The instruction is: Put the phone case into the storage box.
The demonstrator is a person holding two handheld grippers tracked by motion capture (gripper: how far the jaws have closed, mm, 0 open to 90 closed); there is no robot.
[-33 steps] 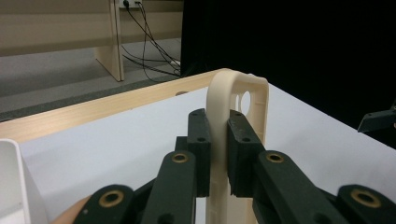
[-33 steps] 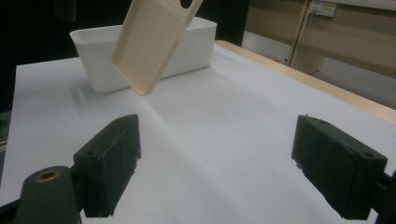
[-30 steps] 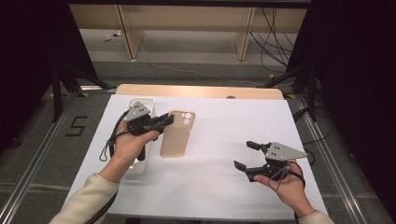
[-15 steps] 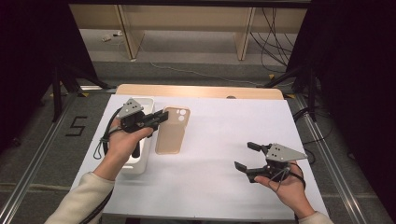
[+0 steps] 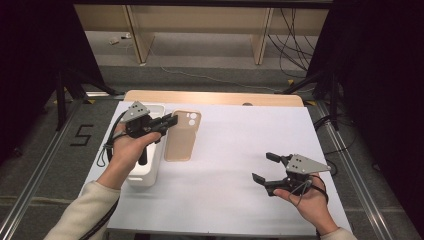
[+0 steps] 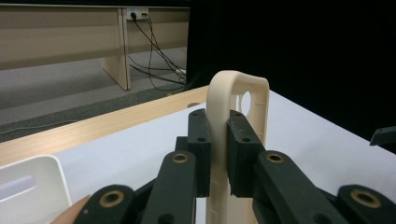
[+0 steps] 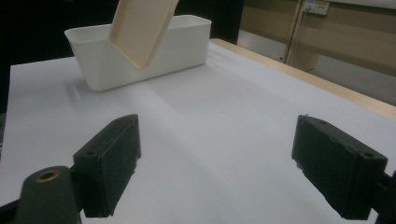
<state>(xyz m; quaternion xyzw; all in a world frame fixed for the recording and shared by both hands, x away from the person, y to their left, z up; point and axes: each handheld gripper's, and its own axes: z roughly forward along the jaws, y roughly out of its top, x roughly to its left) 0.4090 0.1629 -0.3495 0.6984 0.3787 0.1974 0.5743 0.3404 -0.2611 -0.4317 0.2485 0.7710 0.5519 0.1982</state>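
One phone case (image 5: 182,137) in left tongs (image 5: 170,121)

A white surface (image 5: 235,150) edged with pale wood is set on a grey floor (image 5: 210,75). Beyond the surface, wooden furniture legs (image 5: 137,32) and trailing black cables (image 5: 292,40) are seen; darkness is found at both sides.

A: Your high view sits above your side of the table (image 5: 225,150), facing forward and down, far enough to take in the whole top.

B: And the two riding cameras?

A: Close and low. Each looks along its own jaws across the table. Both share the beige phone case (image 6: 238,116) and white bin (image 7: 140,51) with your high view.
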